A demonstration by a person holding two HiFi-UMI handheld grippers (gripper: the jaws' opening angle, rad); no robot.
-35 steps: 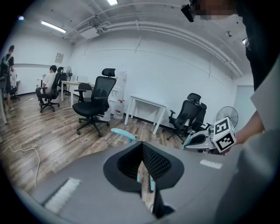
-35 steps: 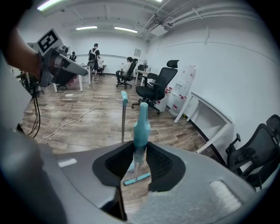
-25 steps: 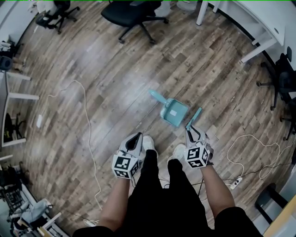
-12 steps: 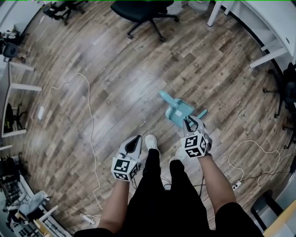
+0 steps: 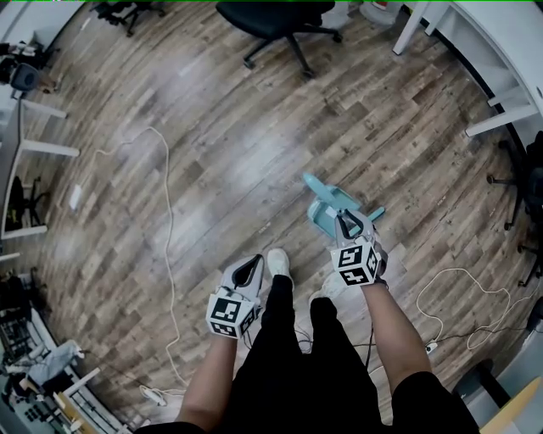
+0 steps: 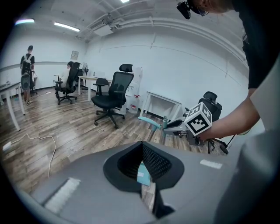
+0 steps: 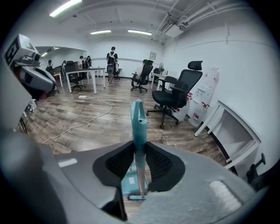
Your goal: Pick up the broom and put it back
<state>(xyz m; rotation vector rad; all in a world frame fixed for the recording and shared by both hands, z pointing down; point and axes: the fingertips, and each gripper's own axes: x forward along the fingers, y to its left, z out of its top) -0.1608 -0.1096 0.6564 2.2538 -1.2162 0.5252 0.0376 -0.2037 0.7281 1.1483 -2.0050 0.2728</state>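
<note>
My right gripper (image 5: 352, 222) is shut on the teal broom handle (image 7: 139, 131), which stands upright between its pads (image 7: 159, 164). The handle's tip (image 5: 375, 212) pokes out past the jaws. The broom's lower end reaches down to the teal dustpan (image 5: 327, 208) on the wooden floor, and the dustpan (image 7: 129, 181) lies right under the jaws. My left gripper (image 5: 249, 267) hangs beside my left leg with its fingertips together and holds nothing. A small teal patch shows low in the gap of the left gripper (image 6: 142, 148); I cannot tell what it is.
A black office chair (image 5: 284, 21) stands farther out on the floor. White desk legs (image 5: 488, 119) are at the right. A white cable (image 5: 165, 229) snakes along the floor to my left, and another cable with a power strip (image 5: 433, 343) lies to my right. My shoes (image 5: 277, 263) are just behind the grippers.
My right gripper has carried the broom forward and to the left, from beside the dustpan to right over it. The left gripper has barely shifted.
</note>
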